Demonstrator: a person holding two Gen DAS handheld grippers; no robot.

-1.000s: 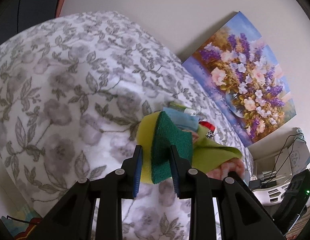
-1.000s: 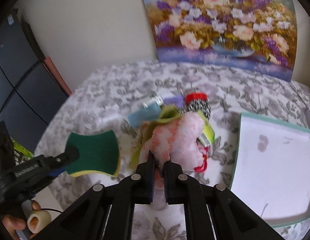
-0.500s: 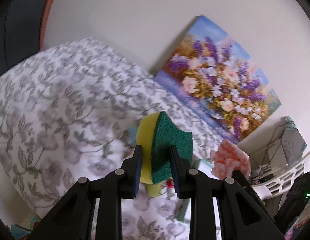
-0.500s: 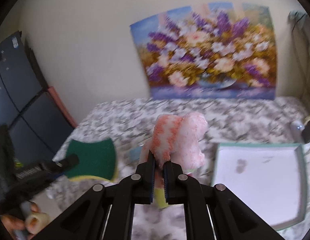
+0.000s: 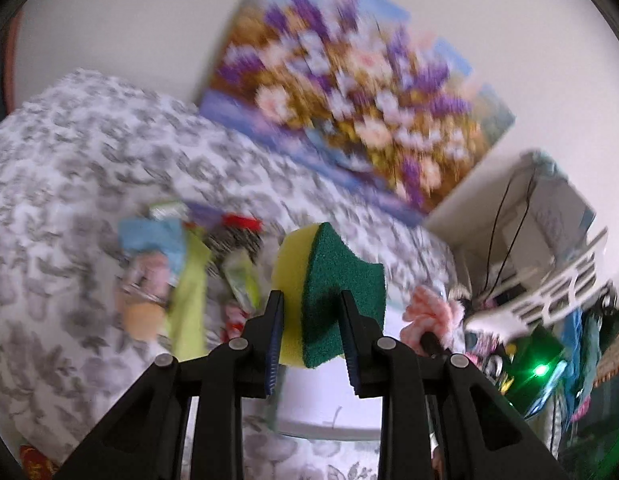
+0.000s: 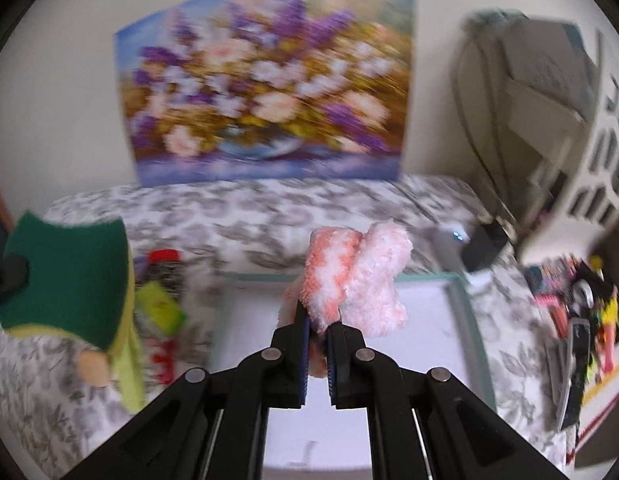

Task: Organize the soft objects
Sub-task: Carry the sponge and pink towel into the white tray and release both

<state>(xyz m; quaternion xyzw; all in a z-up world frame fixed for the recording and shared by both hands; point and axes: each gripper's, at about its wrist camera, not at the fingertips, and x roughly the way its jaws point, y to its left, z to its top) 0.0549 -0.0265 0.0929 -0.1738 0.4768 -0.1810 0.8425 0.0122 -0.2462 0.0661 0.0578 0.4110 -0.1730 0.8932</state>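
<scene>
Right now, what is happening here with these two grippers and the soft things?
A person is sorting soft items with two hand-held grippers. The left gripper is shut on a green and yellow sponge, held in the air. The right gripper is shut on a fluffy pink cloth, held above a white tray that looks empty where it shows. More soft items lie in a pile on the flowered tablecloth, left of the tray.
</scene>
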